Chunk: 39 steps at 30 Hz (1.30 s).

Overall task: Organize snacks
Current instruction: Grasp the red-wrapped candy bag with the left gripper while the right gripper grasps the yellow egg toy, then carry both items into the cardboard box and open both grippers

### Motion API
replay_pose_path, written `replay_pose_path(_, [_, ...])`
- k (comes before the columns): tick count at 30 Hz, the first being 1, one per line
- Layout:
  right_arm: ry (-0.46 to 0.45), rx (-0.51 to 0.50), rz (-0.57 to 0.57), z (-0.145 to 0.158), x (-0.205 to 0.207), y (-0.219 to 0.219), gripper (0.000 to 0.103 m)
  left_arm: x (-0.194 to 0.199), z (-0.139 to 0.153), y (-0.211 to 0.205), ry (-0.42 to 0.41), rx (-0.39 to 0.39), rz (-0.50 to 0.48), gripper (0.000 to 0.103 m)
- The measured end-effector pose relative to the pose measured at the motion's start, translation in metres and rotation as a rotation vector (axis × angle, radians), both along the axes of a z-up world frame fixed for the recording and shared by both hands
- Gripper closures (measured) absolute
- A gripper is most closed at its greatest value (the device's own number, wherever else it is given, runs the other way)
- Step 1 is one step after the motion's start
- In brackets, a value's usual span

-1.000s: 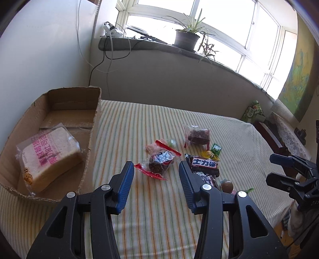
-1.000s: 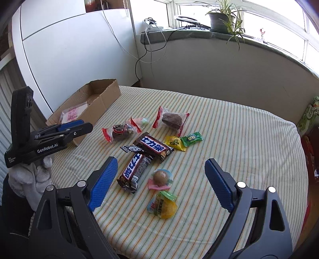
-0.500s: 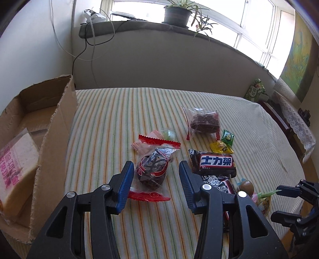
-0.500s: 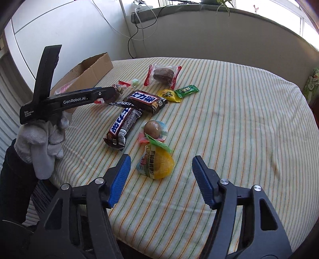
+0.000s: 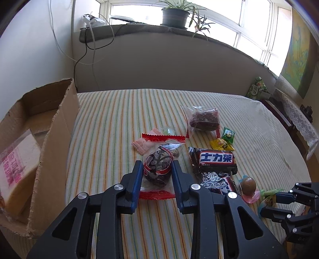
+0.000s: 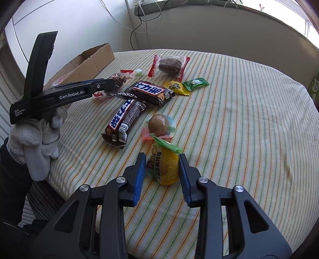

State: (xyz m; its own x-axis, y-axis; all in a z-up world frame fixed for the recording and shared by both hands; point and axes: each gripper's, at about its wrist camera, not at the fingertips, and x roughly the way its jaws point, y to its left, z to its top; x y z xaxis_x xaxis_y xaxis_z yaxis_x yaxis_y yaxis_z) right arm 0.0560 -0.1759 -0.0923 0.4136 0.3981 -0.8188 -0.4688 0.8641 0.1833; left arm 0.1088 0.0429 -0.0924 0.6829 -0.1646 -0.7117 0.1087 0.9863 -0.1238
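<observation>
Only the bread packet (image 5: 17,169) sits in the cardboard box (image 5: 53,139); beside it, your left gripper (image 5: 157,171) pinches the red-edged snack packet (image 5: 159,167), your right gripper (image 6: 162,169) straddles the yellow egg packet (image 6: 164,167), jaws apart.

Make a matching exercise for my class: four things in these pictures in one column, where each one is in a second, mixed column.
1. bread
2. dark pastry packet
3. yellow egg packet
4. plant pot

A. on the window sill
B. between the right gripper's fingers
C. in the cardboard box
D. between the left gripper's fingers

Pairs: 1-C, 2-D, 3-B, 4-A
</observation>
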Motion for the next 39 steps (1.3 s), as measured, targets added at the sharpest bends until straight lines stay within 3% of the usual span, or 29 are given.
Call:
replay_pose_path(16, [-0.007, 0.011, -0.034, 0.016, -0.011, -0.018, 0.081, -0.035, 0.022, 0.01, -0.069, -0.073, 0.019, 0.076])
replay_pose_path(27, [-0.095, 0.043, -0.027, 0.054, -0.009, -0.013, 0.081, -0.053, 0.039, 0.024, -0.115, -0.139, 0.035, 0.076])
replay_pose_path(39, [-0.151, 0.079, 0.052, 0.079, 0.022, 0.032, 0.081, -0.072, 0.07, 0.069, -0.208, -0.095, 0.133, 0.076])
